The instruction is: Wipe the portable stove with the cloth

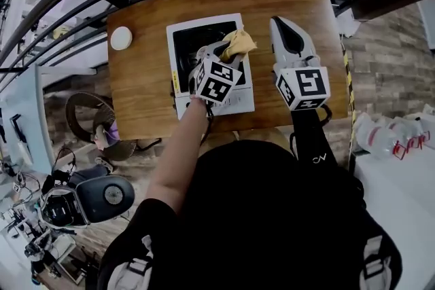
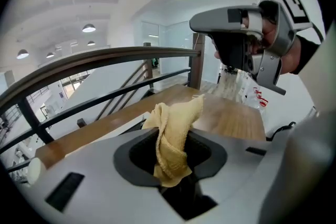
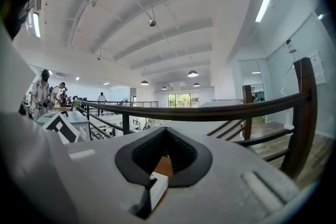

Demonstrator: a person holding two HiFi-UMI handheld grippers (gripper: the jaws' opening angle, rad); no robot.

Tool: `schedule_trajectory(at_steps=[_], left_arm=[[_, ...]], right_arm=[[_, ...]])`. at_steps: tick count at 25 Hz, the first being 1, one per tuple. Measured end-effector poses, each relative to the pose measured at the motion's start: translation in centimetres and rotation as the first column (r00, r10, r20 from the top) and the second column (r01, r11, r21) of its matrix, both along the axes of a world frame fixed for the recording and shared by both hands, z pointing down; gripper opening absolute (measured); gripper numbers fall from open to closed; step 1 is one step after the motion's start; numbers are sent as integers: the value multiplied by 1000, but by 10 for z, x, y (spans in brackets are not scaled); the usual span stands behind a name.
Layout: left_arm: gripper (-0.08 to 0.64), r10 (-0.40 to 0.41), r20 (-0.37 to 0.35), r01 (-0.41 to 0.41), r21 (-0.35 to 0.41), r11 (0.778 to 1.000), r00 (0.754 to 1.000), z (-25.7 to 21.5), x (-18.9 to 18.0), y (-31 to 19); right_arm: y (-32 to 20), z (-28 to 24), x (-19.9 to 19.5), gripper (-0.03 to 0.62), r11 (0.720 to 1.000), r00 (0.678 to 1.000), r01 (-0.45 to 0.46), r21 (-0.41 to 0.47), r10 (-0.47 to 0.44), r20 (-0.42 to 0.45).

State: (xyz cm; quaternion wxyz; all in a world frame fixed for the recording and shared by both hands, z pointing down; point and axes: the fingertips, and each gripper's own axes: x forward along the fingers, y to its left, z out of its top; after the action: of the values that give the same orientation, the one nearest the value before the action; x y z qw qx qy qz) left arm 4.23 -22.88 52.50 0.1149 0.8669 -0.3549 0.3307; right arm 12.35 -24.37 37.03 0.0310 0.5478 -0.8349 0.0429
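Far out past the left tool (image 1: 223, 51), near the worktop (image 1: 143, 92) edge, sits a small white round disc (image 1: 121, 38), well apart from everything else. The left tool itself is pinching the yellow cloth (image 2: 172, 147). Its gripper view shows the fabric clamped between the jaws, a twisted bunch standing up beyond the tips. Directly beneath this tool lies the portable stove (image 1: 241, 98), a pale box with a dark burner well, and the cloth hangs over its far right part. From the head view I cannot be sure whether the fabric touches the stove top or hovers just above it; it looks lifted.

To the right of the stove, beside it but not over it, the right tool (image 1: 280, 25) hangs above bare wood with its jaws pressed together and nothing gripped. Only a sliver of worktop and a white edge show through below them.

As for progress, I would judge the pick-up done and the wiping either just beginning or between strokes. No cleaned patch or mark can be read on the stove. The strokes across the top and around the burner well seem to be what is left.
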Motion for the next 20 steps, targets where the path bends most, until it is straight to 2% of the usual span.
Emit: schedule_trajectory(at_steps=[3, 7, 9, 12, 15, 18, 20], left_arm=[[114, -83, 39, 82, 16, 996, 996, 1, -49, -2], [114, -210, 76, 208, 41, 977, 975, 2, -130, -3], [114, -273, 94, 270, 41, 962, 957, 3, -169, 1], [114, -370, 114, 372, 2, 928, 922, 8, -222, 14], [114, -404, 95, 409, -33, 912, 910, 9, -248, 26], [114, -384, 82, 388, -32, 921, 920, 2, -253, 30], [114, -357, 55, 359, -24, 933, 932, -6, -242, 30]], right_arm=[[1, 2, -19, -2, 1000, 1000, 30, -1, -30, 8], [1, 1, -53, -2, 997, 997, 74, 5, -74, 12], [1, -3, -67, 0, 996, 996, 88, 9, -88, 11], [2, -10, -84, -2, 995, 995, 100, 19, -100, 12], [7, -15, -96, -1, 995, 995, 94, 19, -95, 9], [13, -18, -104, 0, 997, 997, 81, 17, -81, 0], [19, -22, -97, -1, 999, 999, 50, 18, -49, -5]])
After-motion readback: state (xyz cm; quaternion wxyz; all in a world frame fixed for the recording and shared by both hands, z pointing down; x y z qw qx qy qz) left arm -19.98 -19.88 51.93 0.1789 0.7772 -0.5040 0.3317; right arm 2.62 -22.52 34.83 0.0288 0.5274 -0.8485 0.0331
